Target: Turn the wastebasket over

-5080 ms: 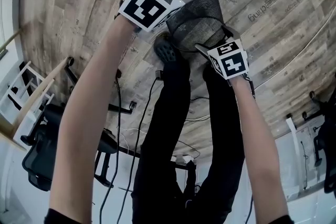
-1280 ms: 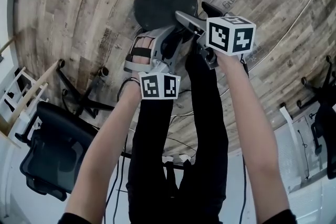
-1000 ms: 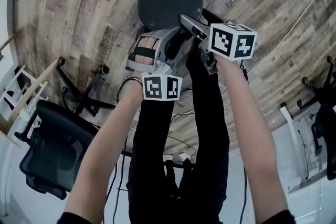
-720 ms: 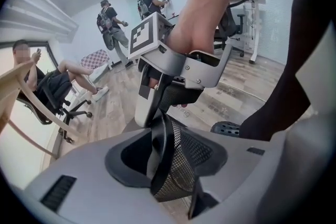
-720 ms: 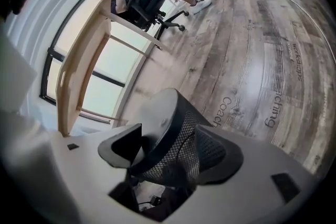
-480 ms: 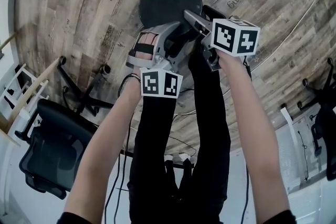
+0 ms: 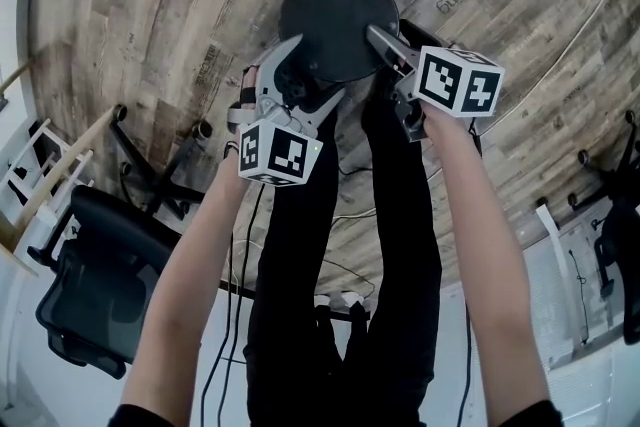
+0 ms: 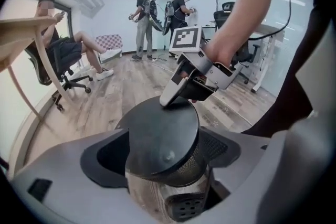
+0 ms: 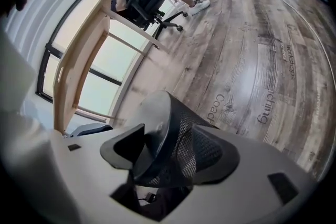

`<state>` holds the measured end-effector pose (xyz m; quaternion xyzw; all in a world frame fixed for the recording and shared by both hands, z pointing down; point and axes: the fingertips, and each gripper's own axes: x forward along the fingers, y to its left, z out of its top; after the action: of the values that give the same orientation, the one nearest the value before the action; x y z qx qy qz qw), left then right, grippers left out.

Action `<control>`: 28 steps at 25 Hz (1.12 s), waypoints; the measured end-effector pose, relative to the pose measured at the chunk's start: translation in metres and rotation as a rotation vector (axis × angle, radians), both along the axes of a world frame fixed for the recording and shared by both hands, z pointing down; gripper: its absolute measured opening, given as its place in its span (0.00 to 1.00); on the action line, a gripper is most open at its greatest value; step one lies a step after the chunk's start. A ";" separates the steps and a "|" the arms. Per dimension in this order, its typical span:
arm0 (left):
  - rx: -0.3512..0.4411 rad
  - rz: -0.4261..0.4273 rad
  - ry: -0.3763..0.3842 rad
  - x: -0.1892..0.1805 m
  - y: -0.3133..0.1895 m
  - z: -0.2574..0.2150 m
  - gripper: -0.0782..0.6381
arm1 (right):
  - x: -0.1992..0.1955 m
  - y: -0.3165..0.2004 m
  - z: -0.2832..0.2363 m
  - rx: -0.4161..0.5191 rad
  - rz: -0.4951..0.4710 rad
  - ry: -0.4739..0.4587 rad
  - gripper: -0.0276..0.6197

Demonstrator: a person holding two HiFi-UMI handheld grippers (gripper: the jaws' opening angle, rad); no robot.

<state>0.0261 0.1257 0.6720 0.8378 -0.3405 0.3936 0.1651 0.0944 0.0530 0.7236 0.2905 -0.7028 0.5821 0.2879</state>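
Observation:
The black mesh wastebasket [image 7: 335,20] stands upside down on the wooden floor, its solid round bottom facing up. My left gripper [image 7: 315,70] is at its near left side. Its jaws have just been opening and now stand open on either side of the basket's top end [image 8: 163,139], pads apart from it. My right gripper [image 7: 385,40] is at the basket's right edge. Its jaws have just been closing, with the basket's upper corner [image 9: 168,139] between them. One finger [image 8: 176,96] lies on the flat bottom and the other is against the mesh wall.
My dark-trousered legs [image 7: 340,245] stand right behind the basket. An office chair [image 7: 90,295] and a wooden frame [image 7: 60,175] are at the left, and a white cable [image 7: 590,25] crosses the floor at the right. A seated person [image 8: 58,44] and two standing people [image 8: 144,13] are farther off.
The basket went from being held tilted in the air to standing bottom up on the floor. In the last second my left gripper rolled, shifted left and spread its jaws. The right gripper stayed put.

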 end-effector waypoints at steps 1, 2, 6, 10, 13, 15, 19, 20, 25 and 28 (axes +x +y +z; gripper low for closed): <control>-0.013 -0.028 0.017 -0.002 0.001 0.000 0.68 | 0.002 -0.001 0.001 0.003 0.009 0.006 0.51; -0.030 -0.063 0.034 -0.004 0.001 0.001 0.68 | 0.003 -0.002 0.001 0.006 0.015 0.008 0.50; -0.091 -0.232 0.093 -0.013 -0.004 0.000 0.70 | 0.003 -0.012 -0.001 0.018 0.044 0.004 0.50; -0.089 -0.347 0.154 -0.018 -0.011 -0.005 0.70 | 0.010 -0.021 0.000 0.030 0.061 0.018 0.48; -0.129 -0.469 0.192 -0.036 -0.017 0.002 0.70 | 0.017 -0.020 0.002 0.030 0.060 0.040 0.45; -0.217 -0.557 0.253 -0.043 -0.021 0.014 0.69 | 0.021 -0.019 0.005 0.035 0.056 0.060 0.45; -0.458 -0.674 0.396 -0.034 -0.015 0.041 0.65 | 0.027 -0.009 0.016 0.042 0.016 0.120 0.44; -0.479 -0.692 0.404 -0.033 -0.013 0.046 0.57 | 0.028 -0.005 0.020 0.047 0.003 0.136 0.42; -0.462 -0.738 0.350 -0.039 -0.013 0.061 0.41 | 0.025 -0.003 0.022 0.063 0.018 0.131 0.41; -0.460 -0.710 0.338 -0.042 -0.016 0.061 0.40 | 0.024 -0.004 0.021 0.064 0.014 0.133 0.41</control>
<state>-0.0159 0.1099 0.7333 0.6632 -0.4786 0.2358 0.5249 0.1181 0.0487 0.7442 0.3423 -0.6983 0.5409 0.3205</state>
